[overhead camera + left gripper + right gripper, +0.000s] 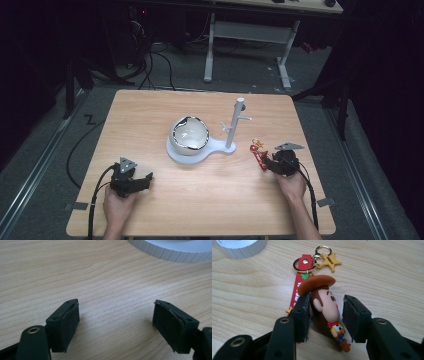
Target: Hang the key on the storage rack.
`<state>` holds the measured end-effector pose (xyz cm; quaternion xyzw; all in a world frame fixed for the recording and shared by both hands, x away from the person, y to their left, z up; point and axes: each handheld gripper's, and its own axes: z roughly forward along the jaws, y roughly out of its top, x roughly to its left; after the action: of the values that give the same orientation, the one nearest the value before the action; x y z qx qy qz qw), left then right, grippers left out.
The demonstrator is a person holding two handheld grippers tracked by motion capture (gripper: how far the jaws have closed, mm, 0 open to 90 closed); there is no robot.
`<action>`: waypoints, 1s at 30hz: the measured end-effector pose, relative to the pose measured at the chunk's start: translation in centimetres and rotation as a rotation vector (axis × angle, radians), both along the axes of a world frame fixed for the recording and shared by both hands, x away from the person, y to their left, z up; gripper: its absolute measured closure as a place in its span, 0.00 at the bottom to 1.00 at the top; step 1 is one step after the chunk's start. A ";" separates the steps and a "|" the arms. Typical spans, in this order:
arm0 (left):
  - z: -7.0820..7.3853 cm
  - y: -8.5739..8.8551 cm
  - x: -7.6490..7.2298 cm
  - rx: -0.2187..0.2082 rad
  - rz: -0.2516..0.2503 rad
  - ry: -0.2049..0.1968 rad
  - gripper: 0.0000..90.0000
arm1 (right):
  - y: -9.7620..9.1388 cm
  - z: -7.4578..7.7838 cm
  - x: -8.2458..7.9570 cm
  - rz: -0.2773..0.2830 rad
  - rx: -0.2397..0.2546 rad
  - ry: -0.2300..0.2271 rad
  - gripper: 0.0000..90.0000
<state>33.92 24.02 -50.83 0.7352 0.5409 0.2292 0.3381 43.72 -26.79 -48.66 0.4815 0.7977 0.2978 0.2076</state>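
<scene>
My right hand-held gripper (325, 317) is down on the desk (150, 120) at its right side, jaws narrow around the cowboy keychain (324, 305). Left pad touches the figure's head, right pad shows a gap, so not clamped. Red strap (298, 287) and star charm (329, 262) lie flat ahead. My left hand-held gripper (116, 322) rests wide, nothing between, near the white stand base (172, 250).

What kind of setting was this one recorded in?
Probably a lab or workshop recording station: a lone wooden table on grey floor, cables trailing behind it, a white-legged desk at the back, and dark surroundings.
</scene>
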 end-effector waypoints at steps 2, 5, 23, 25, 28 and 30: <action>0.0 0.0 0.0 0.000 0.000 0.000 0.25 | 0.0 -0.1 0.0 0.004 0.002 0.003 0.67; 0.0 0.0 0.0 0.000 0.000 0.000 0.25 | 0.1 -0.2 0.1 0.011 -0.002 0.006 0.69; 0.0 0.0 0.0 -0.001 0.000 0.000 0.25 | 0.2 -0.3 0.0 0.033 -0.028 -0.009 0.74; 0.0 0.0 0.0 -0.001 0.000 0.000 0.25 | 0.1 -0.3 0.0 0.031 -0.020 -0.008 0.75; 0.0 0.0 0.0 -0.001 0.000 0.000 0.25 | -0.1 -0.2 -0.2 0.028 -0.006 -0.012 0.75; 0.0 0.0 0.0 -0.001 0.000 0.000 0.25 | -0.2 0.0 -0.3 0.026 -0.002 -0.015 0.75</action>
<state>33.92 24.03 -50.82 0.7349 0.5412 0.2290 0.3385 43.43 -26.98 -48.64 0.4686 0.8026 0.3034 0.2102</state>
